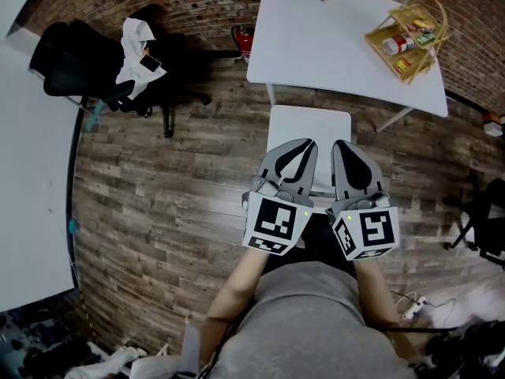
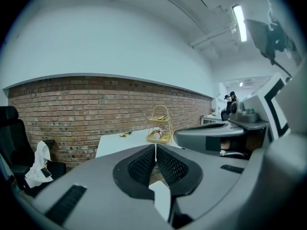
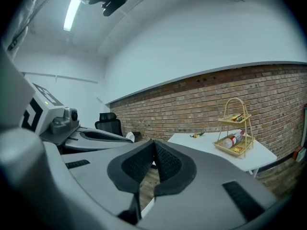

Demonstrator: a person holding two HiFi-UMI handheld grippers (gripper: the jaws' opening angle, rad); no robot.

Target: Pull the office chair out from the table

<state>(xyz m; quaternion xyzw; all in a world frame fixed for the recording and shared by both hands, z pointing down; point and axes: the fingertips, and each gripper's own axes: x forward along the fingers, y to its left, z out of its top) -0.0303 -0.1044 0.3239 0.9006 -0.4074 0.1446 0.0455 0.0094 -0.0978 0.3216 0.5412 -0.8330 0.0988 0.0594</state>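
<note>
**Both grippers closed over the near end of the white chair**

Closest in is the person's grey shirt [image 1: 304, 322], with both forearms reaching forward. The left gripper [image 1: 302, 144] and the right gripper [image 1: 342, 145] sit side by side, just apart, each tipped slightly downward. In each gripper view the ribbed pads meet at the tips with nothing pinched between them. Only a sliver of white shows through the gap below the pads.

That white is the white chair [image 1: 309, 125], the one at the table. From above it is a rounded rectangle. Its long axis runs straight away from the person toward the white table [image 1: 339, 46], and its far end reaches the table's near edge. Both gripper tips lie over its near end. I cannot tell which end is its front, or whether the jaws touch it.

By count there are two grippers and two chairs, the second being a black office chair [image 1: 75, 58] well off to the left with one white cloth [image 1: 138, 50] draped on it. There are two tables, counting the left table [image 1: 28, 172]. One wicker stand [image 1: 406, 34] sits on the far table, holding one bottle [image 1: 397, 44].
</note>
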